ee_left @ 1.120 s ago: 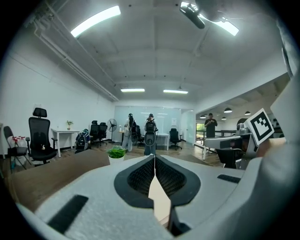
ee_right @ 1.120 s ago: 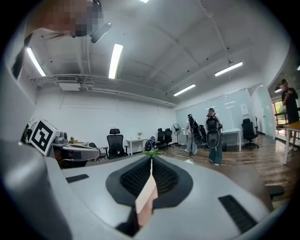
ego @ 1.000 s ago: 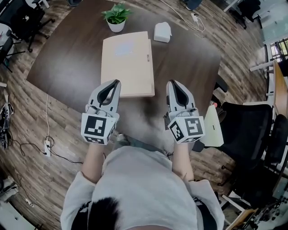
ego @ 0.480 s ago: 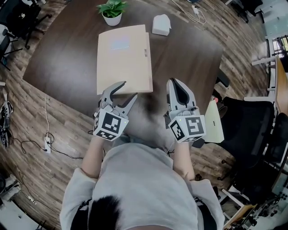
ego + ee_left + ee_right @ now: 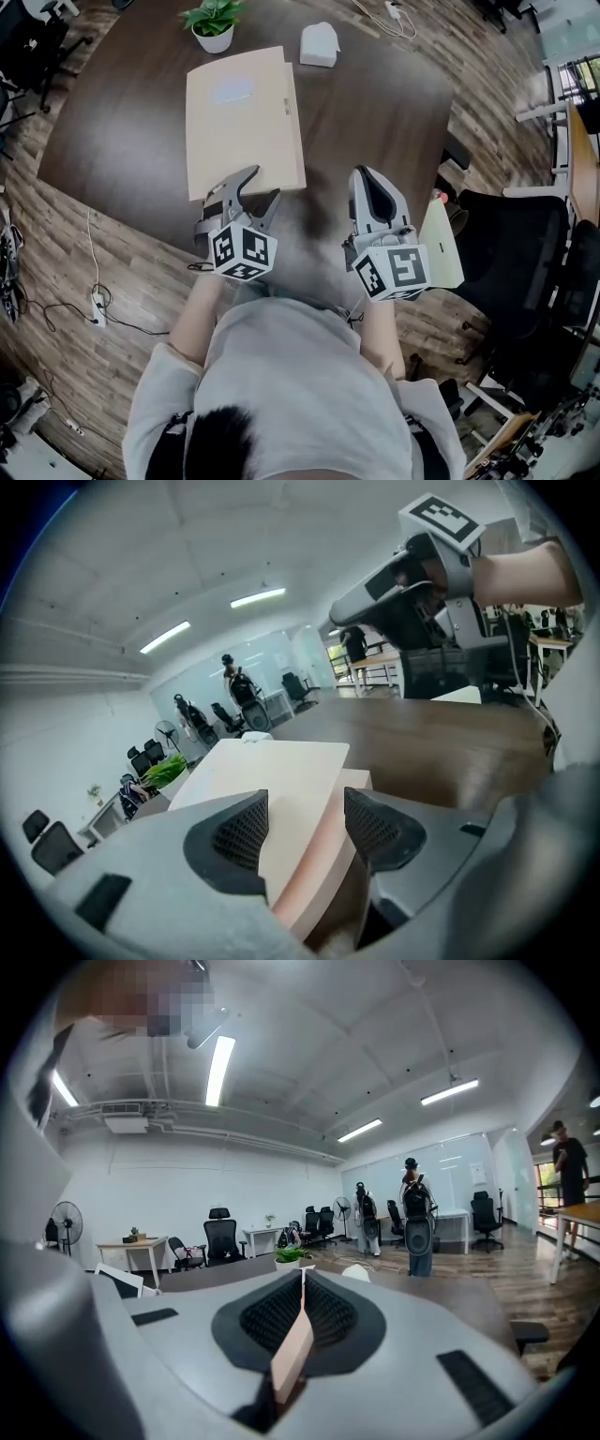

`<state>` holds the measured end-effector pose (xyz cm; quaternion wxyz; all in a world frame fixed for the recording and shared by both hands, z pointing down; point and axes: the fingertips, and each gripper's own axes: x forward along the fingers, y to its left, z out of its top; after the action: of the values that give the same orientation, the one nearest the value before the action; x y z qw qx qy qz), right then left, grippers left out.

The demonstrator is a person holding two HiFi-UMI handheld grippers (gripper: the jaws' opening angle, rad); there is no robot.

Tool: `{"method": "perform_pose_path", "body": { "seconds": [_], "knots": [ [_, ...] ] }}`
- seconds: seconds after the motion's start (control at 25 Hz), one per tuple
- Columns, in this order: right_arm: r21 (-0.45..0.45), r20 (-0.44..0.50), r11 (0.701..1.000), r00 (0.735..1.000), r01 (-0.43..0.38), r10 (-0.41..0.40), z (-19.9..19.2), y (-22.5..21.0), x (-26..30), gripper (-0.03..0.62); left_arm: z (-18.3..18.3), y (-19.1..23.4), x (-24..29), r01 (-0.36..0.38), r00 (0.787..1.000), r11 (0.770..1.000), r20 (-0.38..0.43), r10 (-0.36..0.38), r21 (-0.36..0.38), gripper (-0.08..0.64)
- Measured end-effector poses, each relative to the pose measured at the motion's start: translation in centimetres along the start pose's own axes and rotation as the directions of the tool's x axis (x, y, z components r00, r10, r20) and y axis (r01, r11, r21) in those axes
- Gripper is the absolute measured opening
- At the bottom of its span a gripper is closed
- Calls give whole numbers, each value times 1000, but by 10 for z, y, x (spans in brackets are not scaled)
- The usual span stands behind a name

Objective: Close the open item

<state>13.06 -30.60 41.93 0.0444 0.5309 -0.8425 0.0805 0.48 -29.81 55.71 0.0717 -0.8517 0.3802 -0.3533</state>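
A flat beige folder (image 5: 239, 117) lies on the dark wooden table (image 5: 375, 112), its cover down. My left gripper (image 5: 258, 186) is at the folder's near edge, close to its right corner. In the left gripper view the folder (image 5: 281, 780) reaches in between the jaws, which are opening; the pads (image 5: 239, 832) stand apart from it. My right gripper (image 5: 373, 192) hovers to the right of the folder, shut with nothing held. In the right gripper view its pads (image 5: 323, 1316) are closed together, with only a thin beige sliver showing in the slit.
A potted plant (image 5: 212, 21) and a small white box (image 5: 319, 45) sit at the table's far side. A black office chair (image 5: 525, 262) and a cream panel (image 5: 442, 244) stand to the right. Cables (image 5: 94, 300) lie on the floor at the left.
The left gripper was shut a second ago; its jaws have spread and it has closed in on the folder's near edge. The right gripper has stayed where it was.
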Motion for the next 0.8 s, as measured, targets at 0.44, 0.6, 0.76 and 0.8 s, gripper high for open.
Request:
{"method": "perform_pose_path", "body": {
  "seconds": [0.44, 0.6, 0.76, 0.8],
  "knots": [
    [-3, 1, 1000, 1000, 25, -25, -1, -9, -13, 14, 5, 2, 2, -28, 1000, 999, 1, 28, -20, 78],
    [-3, 6, 1000, 1000, 24, -24, 0, -10, -15, 14, 1, 0, 12, 33, 998, 995, -56, -38, -92, 38],
    [0, 10, 1000, 1000, 28, -28, 2, -12, -19, 14, -3, -7, 24, 97, 985, 991, -137, -109, -92, 35],
    [1, 12, 1000, 1000, 29, -29, 2, -13, -20, 14, -4, -9, 26, 112, 980, 990, -155, -123, -83, 35]
  ]
}}
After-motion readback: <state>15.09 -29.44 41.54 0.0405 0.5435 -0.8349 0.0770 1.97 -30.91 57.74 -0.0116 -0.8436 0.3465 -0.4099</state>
